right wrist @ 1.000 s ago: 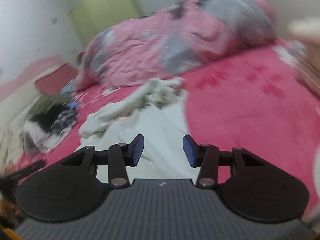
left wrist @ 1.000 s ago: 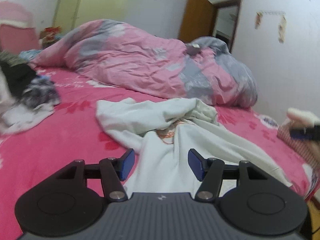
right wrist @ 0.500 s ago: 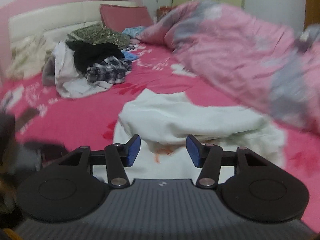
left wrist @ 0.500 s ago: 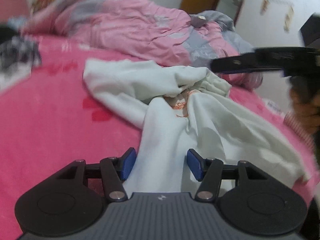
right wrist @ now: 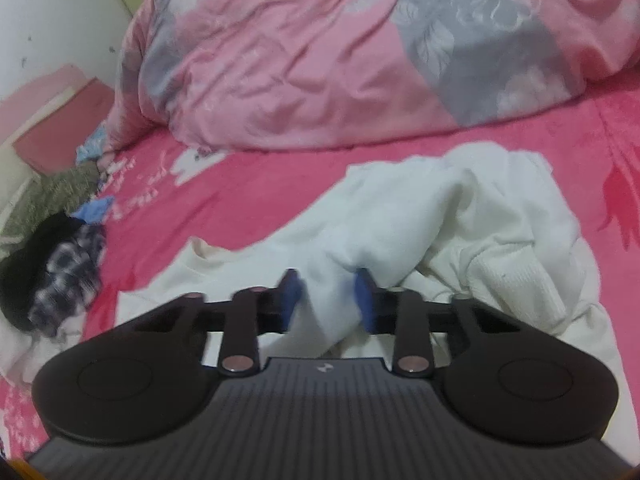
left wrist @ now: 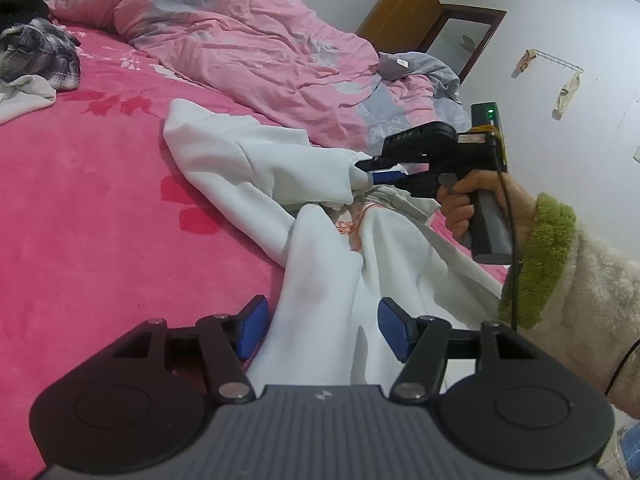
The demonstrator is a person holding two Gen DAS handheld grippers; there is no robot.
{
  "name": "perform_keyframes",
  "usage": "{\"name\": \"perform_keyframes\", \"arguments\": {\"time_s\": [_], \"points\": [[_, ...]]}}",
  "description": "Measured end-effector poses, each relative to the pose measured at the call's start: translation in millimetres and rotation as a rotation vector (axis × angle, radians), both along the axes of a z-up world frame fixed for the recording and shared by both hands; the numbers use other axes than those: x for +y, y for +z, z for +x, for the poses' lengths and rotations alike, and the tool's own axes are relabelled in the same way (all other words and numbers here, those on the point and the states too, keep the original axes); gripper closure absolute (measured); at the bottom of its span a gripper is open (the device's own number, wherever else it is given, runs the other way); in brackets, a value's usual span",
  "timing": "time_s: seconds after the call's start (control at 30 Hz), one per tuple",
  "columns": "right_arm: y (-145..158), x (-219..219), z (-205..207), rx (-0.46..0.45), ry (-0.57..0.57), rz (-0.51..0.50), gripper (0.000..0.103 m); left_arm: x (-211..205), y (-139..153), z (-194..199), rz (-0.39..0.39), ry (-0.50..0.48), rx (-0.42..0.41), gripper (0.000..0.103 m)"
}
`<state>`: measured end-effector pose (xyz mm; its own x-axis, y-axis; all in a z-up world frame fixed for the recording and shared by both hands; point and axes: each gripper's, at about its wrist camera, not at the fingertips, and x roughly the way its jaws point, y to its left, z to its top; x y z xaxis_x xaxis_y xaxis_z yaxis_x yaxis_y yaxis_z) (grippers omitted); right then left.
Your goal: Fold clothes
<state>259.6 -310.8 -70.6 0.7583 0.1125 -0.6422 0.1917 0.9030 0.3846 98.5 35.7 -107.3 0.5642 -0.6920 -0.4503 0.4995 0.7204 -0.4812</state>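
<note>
Here, my left gripper (left wrist: pixel 318 330) hangs with its blue fingers (left wrist: pixel 251 326) released either side of a fold of the crumpled white cotton sweatshirt (left wrist: pixel 256 168), spread on the bright pink bed (left wrist: pixel 80 216). Rightward, my right gripper (left wrist: pixel 366 170) has just been closing and now pinches a bunched fold of it.

Right claw (right wrist: pixel 327 296) has just been closing; left claw (left wrist: pixel 320 330) gapes.
</note>
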Motion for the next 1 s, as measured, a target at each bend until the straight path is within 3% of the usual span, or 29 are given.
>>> {"name": "perform_keyframes", "arguments": {"time_s": [0.07, 0.13, 0.43, 0.63, 0.8, 1.0], "points": [[0.8, 3.3, -3.3, -0.015, 0.013, -0.021, 0.095, 0.0, 0.0, -0.1, 0.001, 0.0, -0.001, 0.041], [8.9, 8.9, -10.1, -0.044, 0.027, -0.049, 0.097, -0.3, 0.1, -0.5, 0.001, 0.0, -0.002, 0.041], [81.4, 53.1, -36.8, -0.213, 0.171, -0.195, 0.098, -2.9, 1.8, -2.5, 0.012, 0.001, -0.01, 0.041], [117.1, 94.1, -47.6, -0.312, 0.328, -0.256, 0.098, -3.8, 1.7, -1.1, 0.013, 0.002, -0.011, 0.041], [123.8, 125.8, -47.5, -0.318, 0.433, -0.284, 0.098, -4.0, 1.2, -1.4, 0.012, 0.002, -0.012, 0.041], [113.7, 147.3, -45.8, -0.264, 0.547, -0.251, 0.097, -3.3, 1.2, -0.4, 0.01, 0.0, -0.011, 0.04]]}}
